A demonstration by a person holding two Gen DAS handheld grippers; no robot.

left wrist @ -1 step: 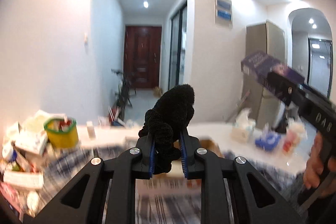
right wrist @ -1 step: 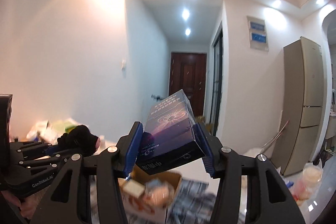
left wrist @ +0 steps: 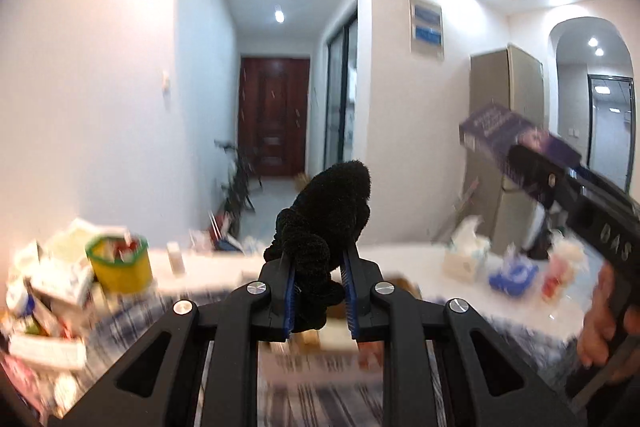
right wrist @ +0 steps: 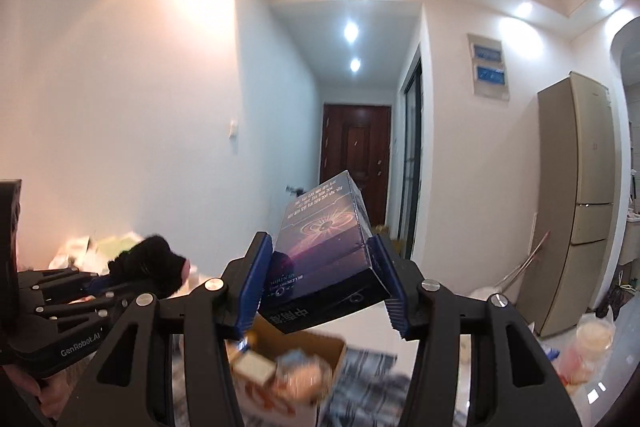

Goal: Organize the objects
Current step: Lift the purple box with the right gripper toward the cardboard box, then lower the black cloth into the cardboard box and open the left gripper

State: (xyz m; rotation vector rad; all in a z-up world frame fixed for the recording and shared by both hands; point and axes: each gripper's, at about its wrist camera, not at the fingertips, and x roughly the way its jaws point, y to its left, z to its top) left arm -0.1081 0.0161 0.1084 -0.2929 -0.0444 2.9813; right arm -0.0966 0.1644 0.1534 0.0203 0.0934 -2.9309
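My left gripper (left wrist: 318, 301) is shut on a black fuzzy cloth (left wrist: 324, 227) and holds it up above the table. It also shows at the left of the right wrist view (right wrist: 120, 277), with the cloth (right wrist: 148, 263) in it. My right gripper (right wrist: 320, 291) is shut on a dark blue box (right wrist: 324, 255) with a swirl print, tilted, above an open cardboard box (right wrist: 296, 367) holding small items. The blue box also shows at the right of the left wrist view (left wrist: 504, 139).
A table with a checked cloth (left wrist: 132, 315) carries a heap of packets and a yellow-green tub (left wrist: 118, 259) at the left. A tissue pack (left wrist: 466, 255), a blue item (left wrist: 514, 273) and a cup (left wrist: 558, 267) stand at the right. A fridge (right wrist: 576, 195) stands behind.
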